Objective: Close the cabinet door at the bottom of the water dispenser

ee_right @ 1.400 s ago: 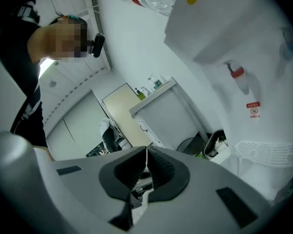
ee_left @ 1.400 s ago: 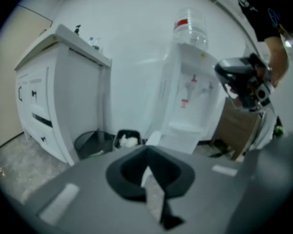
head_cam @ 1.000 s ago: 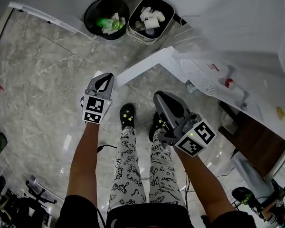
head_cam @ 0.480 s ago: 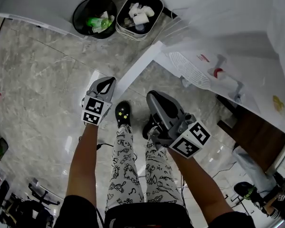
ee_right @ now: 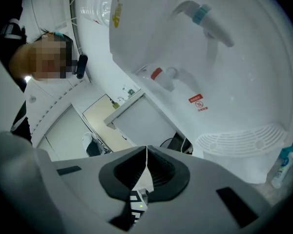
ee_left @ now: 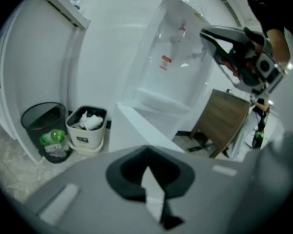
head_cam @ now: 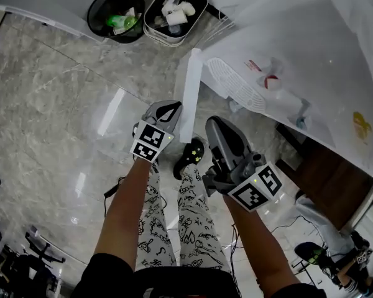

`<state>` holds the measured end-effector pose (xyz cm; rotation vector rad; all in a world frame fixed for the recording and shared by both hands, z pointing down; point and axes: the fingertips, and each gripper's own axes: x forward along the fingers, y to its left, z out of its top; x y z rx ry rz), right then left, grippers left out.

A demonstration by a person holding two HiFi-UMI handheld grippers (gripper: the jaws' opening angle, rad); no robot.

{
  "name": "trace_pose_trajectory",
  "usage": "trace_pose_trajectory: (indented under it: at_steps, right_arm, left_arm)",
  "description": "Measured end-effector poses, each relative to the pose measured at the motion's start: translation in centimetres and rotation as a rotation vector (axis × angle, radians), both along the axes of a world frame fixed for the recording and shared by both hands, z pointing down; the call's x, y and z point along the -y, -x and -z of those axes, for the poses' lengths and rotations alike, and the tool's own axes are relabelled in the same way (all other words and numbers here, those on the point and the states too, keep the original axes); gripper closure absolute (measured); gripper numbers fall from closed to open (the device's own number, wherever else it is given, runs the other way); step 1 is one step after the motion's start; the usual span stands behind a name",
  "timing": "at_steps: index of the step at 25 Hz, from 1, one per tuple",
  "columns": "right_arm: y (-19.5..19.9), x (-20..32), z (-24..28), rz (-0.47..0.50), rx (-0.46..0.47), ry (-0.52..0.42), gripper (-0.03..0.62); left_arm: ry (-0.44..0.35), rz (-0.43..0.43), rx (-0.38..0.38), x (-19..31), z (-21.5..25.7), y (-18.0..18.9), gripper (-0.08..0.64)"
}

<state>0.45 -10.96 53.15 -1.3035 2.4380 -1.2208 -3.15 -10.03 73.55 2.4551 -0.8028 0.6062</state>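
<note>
The cabinet door (head_cam: 190, 85) swings inward beside the left tool (head_cam: 166, 109); it and the right tool (head_cam: 215, 129) are pinched closed, empty; a glancing push may slip off

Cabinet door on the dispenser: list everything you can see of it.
The cabinet door is a plain white flat panel, smooth, with no handle showing. It stands upright and open, angled out from the base of the water dispenser, and the head view shows it edge-on from above. Its free end points toward the person. The left gripper, jaws together, sits right beside that end; contact cannot be told.
</note>
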Motion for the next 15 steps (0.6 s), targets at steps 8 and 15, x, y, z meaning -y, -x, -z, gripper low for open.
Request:
trace_pose_trajectory:
  at_steps: [8, 15]
  right_arm:
    - [-2.1, -1.1, -0.6, -0.046, 0.017, 0.014, 0.575]
    - [-3.9, -2.4, -1.0, -0.029, -0.012, 0.026, 0.575]
  left_arm:
    - [0.009, -0.064, -0.022, 1.8, 0.2, -6.6, 0.561]
    - [-0.007, -0.067, -0.015, 2.8, 0.1, -10.8, 0.561]
